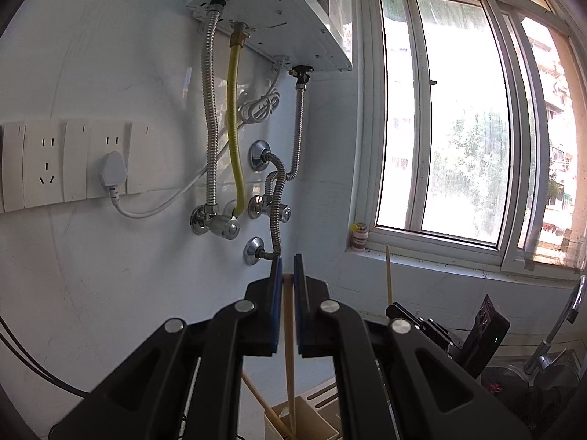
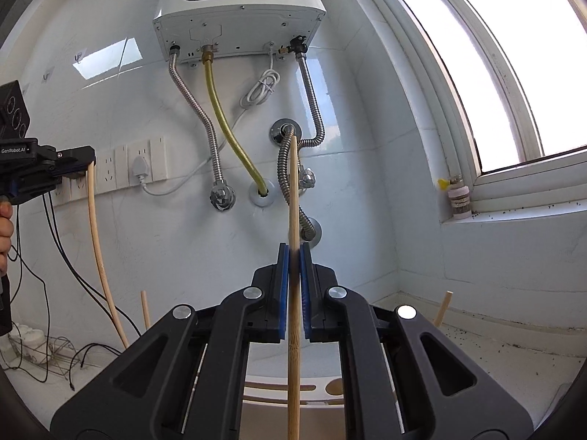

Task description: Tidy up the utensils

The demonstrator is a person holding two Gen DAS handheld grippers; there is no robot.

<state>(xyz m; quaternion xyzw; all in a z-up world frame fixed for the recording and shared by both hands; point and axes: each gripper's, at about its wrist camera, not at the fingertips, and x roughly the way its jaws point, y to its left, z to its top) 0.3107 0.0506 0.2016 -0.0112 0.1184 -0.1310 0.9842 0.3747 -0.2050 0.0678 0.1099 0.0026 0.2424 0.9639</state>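
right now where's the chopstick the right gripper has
In the right wrist view the chopstick stands upright between the right gripper pads, centre frame, before the water heater hoses.

White tiled wall [image 2: 110,242]; water heater [image 2: 238,18] mounted high, hoses below, sockets [image 1: 66,165] left, bright window [image 1: 440,128] right.

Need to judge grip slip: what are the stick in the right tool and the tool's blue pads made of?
Long tan stick: apparently bamboo, matte and unvarnished, with fine grain and a faint node ring. Blue pads: likely rubber or foam, dull and non-reflective; which one is unclear.
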